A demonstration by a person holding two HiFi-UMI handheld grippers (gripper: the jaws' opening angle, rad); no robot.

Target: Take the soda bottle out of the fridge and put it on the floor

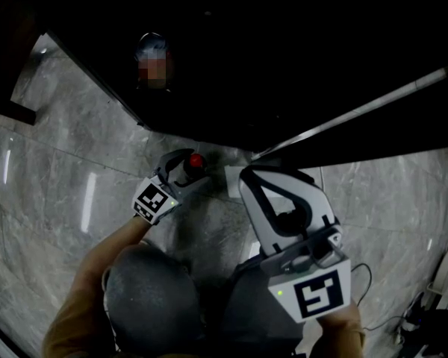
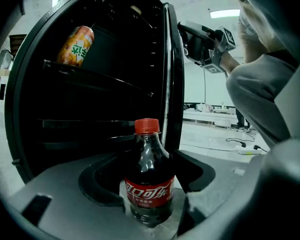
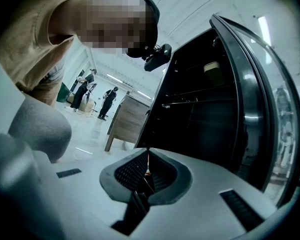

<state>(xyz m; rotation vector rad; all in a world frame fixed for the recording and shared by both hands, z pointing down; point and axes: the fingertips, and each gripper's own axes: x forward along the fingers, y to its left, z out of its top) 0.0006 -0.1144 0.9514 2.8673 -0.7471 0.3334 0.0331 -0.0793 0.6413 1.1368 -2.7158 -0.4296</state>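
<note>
The soda bottle (image 2: 149, 184) is dark cola with a red cap (image 1: 196, 160) and a red label. It stands upright between the jaws of my left gripper (image 2: 150, 199), which close on both its sides. In the head view my left gripper (image 1: 185, 171) is low over the marble floor (image 1: 60, 192), just outside the open black fridge (image 2: 90, 109). Whether the bottle's base touches the floor is unclear. My right gripper (image 1: 248, 176) hovers to the right of it, shut and holding nothing, its pads pressed together in the right gripper view (image 3: 147, 156).
An orange drink bottle (image 2: 76, 45) lies on an upper fridge shelf. The glass fridge door (image 3: 270, 109) stands open on the right. My knees (image 2: 260, 89) are bent beside the bottle. Cables (image 1: 418, 319) lie at the right. A wooden table (image 3: 125, 121) stands further off.
</note>
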